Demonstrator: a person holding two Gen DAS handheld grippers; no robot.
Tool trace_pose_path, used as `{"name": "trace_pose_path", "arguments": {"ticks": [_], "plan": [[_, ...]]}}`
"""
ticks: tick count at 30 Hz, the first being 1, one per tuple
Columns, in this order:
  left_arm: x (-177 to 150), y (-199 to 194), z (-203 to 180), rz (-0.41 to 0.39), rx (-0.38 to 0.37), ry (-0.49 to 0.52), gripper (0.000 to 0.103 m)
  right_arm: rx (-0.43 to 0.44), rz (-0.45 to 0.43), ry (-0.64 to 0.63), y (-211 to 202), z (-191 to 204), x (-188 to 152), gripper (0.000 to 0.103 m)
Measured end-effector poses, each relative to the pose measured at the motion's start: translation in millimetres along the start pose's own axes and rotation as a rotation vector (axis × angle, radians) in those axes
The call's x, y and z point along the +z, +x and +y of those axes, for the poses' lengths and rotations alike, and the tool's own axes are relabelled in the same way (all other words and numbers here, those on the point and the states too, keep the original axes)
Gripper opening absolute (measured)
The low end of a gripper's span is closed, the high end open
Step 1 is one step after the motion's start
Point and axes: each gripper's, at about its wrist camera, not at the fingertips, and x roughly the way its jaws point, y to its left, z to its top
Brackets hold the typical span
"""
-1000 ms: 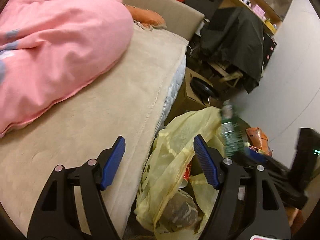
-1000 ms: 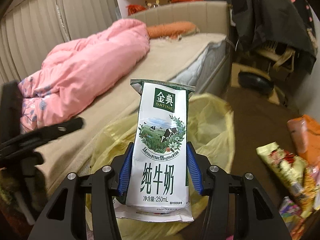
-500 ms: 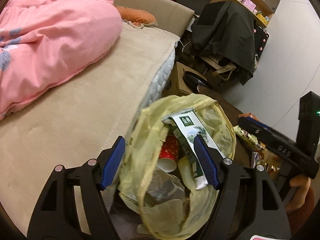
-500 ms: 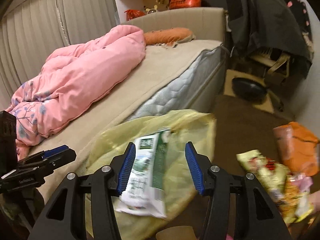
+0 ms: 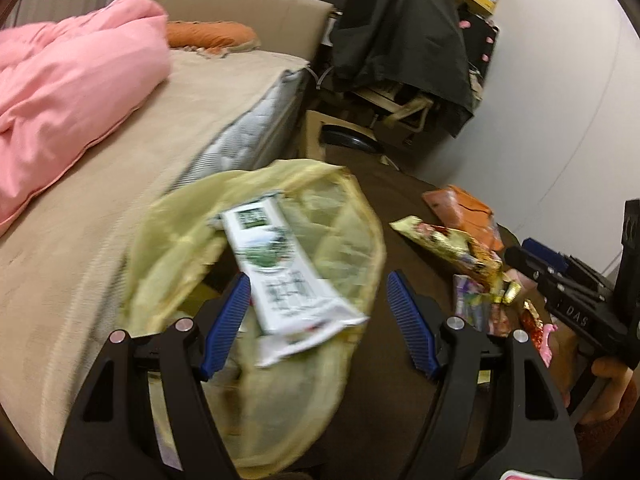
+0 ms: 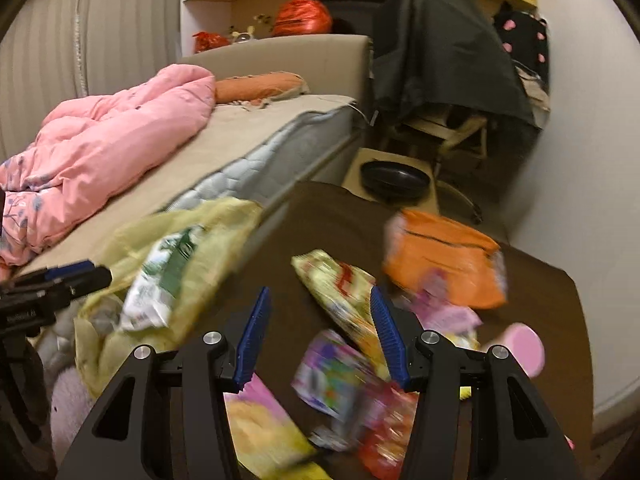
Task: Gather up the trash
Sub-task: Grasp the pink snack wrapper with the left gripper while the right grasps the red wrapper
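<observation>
A yellow plastic trash bag (image 5: 348, 216) (image 6: 224, 224) stands open beside the bed. A white and green milk carton (image 5: 280, 268) (image 6: 160, 280) lies across its mouth. My left gripper (image 5: 318, 320) is open above the bag, with the carton's lower end between its fingers and untouched. My right gripper (image 6: 318, 338) is open over a dark brown table (image 6: 532, 292) strewn with snack wrappers. A yellow wrapper (image 6: 340, 292) and a colourful packet (image 6: 332, 376) lie between its fingers. An orange packet (image 6: 444, 260) (image 5: 464, 216) lies farther back. The right gripper (image 5: 536, 256) shows at the right edge of the left wrist view.
A bed with a beige cover (image 5: 120, 168) and pink duvet (image 6: 104, 144) fills the left. A chair draped in black cloth (image 6: 440, 52) and a black round object on a low box (image 6: 394, 176) stand behind the table. A pink round lid (image 6: 524, 348) sits at right.
My right gripper let go of the milk carton, which dropped onto the bag's mouth, then swung right over the wrappers on the table. My left gripper shifted right over the bag.
</observation>
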Motion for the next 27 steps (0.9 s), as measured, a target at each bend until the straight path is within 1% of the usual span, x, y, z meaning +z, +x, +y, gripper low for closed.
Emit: {"name": "trace_pose_path", "arguments": {"ticks": [4, 5, 6, 8, 12, 13, 14, 16, 19, 21, 23, 24, 26, 27], "plan": [[-4.3, 7.4, -39.7, 0.015, -0.012, 0.051, 0.067, -0.065, -0.007, 0.032, -19.9, -30.7, -19.9, 0.049], [-6.6, 8.9, -44.4, 0.02, -0.017, 0.061, 0.067, -0.078, -0.007, 0.04, -24.5, -37.7, -25.2, 0.049], [-11.2, 11.7, -54.7, 0.035, -0.034, 0.076, 0.067, -0.092, -0.004, 0.052, -29.3, -46.1, -31.7, 0.049], [-18.8, 17.0, -69.2, 0.07, -0.065, 0.1, 0.067, -0.125, 0.013, 0.064, -34.7, -60.8, -44.4, 0.049], [-42.5, 35.6, -96.3, 0.193, -0.121, 0.142, 0.068, -0.184, 0.042, 0.083, -42.2, -80.9, -65.3, 0.049], [-49.3, 41.7, -101.7, 0.231, -0.133, 0.144, 0.07, -0.196, 0.046, 0.091, -45.8, -86.2, -71.3, 0.049], [-54.3, 45.4, -104.3, 0.253, -0.143, 0.138, 0.071, -0.21, 0.048, 0.1, -49.1, -90.5, -76.9, 0.049], [-62.8, 51.7, -106.4, 0.289, -0.157, 0.109, 0.071, -0.244, 0.051, 0.122, -56.3, -100.8, -88.8, 0.049], [-65.5, 57.9, -105.6, 0.295, -0.153, 0.055, 0.071, -0.27, 0.061, 0.182, -67.5, -118.7, -109.0, 0.049], [-64.5, 63.1, -106.2, 0.288, -0.13, 0.037, 0.069, -0.288, 0.068, 0.229, -73.7, -128.5, -122.4, 0.049], [-61.9, 66.9, -108.7, 0.28, -0.108, 0.032, 0.059, -0.296, 0.076, 0.274, -77.9, -137.9, -134.6, 0.049], [-60.1, 68.8, -109.5, 0.282, -0.108, 0.03, 0.058, -0.289, 0.09, 0.308, -77.8, -144.4, -141.7, 0.049], [-57.2, 72.6, -110.9, 0.283, -0.109, 0.038, 0.049, -0.265, 0.113, 0.354, -75.3, -151.7, -151.0, 0.049], [-56.4, 75.8, -113.0, 0.288, -0.108, 0.049, 0.047, -0.25, 0.124, 0.378, -72.6, -155.2, -156.6, 0.049]]}}
